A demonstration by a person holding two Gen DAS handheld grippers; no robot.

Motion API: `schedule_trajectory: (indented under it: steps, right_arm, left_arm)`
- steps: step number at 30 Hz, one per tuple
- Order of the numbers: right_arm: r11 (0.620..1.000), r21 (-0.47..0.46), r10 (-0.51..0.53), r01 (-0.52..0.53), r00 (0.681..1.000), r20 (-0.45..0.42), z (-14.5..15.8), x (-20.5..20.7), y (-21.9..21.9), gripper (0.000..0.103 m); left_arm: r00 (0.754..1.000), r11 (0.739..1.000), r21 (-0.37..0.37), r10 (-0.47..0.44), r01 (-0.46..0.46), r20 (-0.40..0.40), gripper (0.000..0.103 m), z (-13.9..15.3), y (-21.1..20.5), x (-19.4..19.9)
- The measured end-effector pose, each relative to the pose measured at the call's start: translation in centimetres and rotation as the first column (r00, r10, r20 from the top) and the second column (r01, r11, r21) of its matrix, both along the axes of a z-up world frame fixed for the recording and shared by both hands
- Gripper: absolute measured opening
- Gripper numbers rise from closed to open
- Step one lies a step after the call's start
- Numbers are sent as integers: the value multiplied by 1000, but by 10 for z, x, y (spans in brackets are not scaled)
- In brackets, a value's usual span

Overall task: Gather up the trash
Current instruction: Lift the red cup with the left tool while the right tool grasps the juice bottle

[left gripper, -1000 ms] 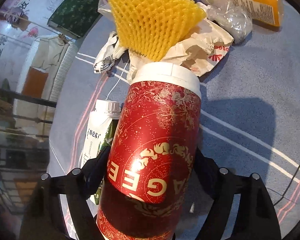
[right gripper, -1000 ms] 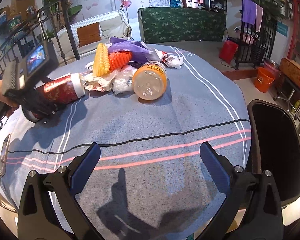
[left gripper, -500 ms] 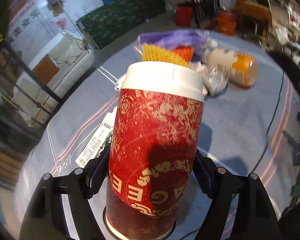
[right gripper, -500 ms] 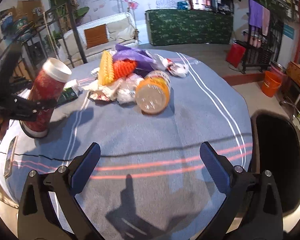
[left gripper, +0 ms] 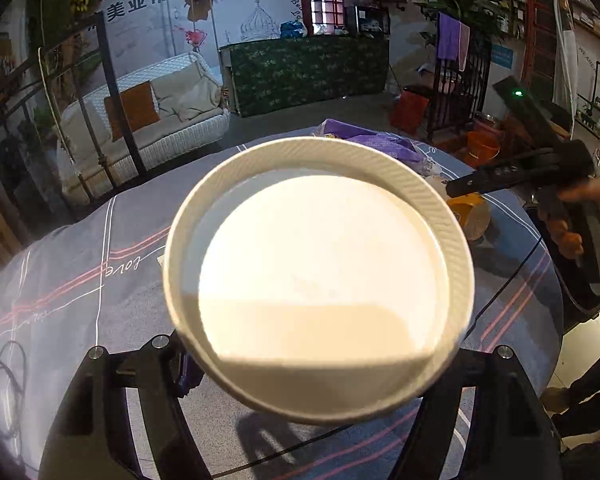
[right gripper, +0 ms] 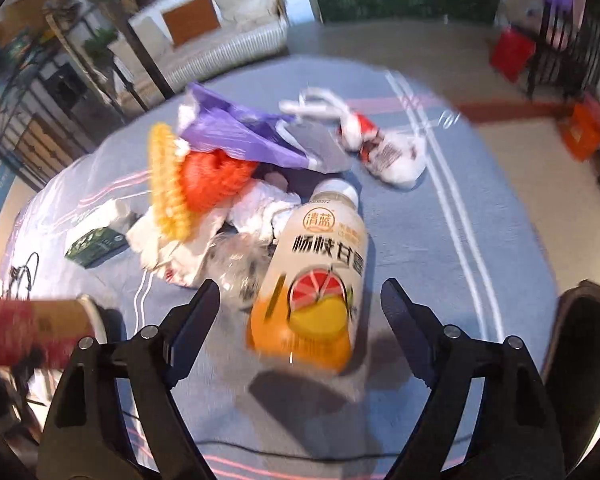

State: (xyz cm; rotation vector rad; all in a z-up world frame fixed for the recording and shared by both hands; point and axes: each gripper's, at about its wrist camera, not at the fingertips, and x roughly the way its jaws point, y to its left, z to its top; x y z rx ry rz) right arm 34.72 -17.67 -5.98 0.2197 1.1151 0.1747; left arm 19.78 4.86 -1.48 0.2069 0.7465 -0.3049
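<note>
Now our left gripper [left gripper: 320, 364] holds the red cup [left gripper: 318, 280], lid toward us, jaws clamped on its sides above the counter [left gripper: 80, 280]. Our right gripper's [right gripper: 300, 304] closing jaws flank the lying bottle [right gripper: 312, 280], not touching.

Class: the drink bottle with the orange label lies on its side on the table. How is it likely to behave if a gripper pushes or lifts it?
The bottle is round and lies flat, so a sideways push would probably roll it. Its smooth, glossy label may slip between pads. It looks like stiff plastic, so it should hold its shape; how full it is cannot be told.
</note>
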Motion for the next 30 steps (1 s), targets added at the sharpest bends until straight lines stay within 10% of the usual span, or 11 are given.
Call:
schedule_trajectory:
  steps: [11,30]
  right_arm:
    - [984,161,-47,78,981,-188,-44,30,-17,62]
    - [974,-111,-161,197,949,270,21,-122,-88,62]
  left_arm:
    - [999,998,-55,23,-21,35,73,-2,7,-16]
    - [991,990,-114,-72,86,115,73,18,-50,-33]
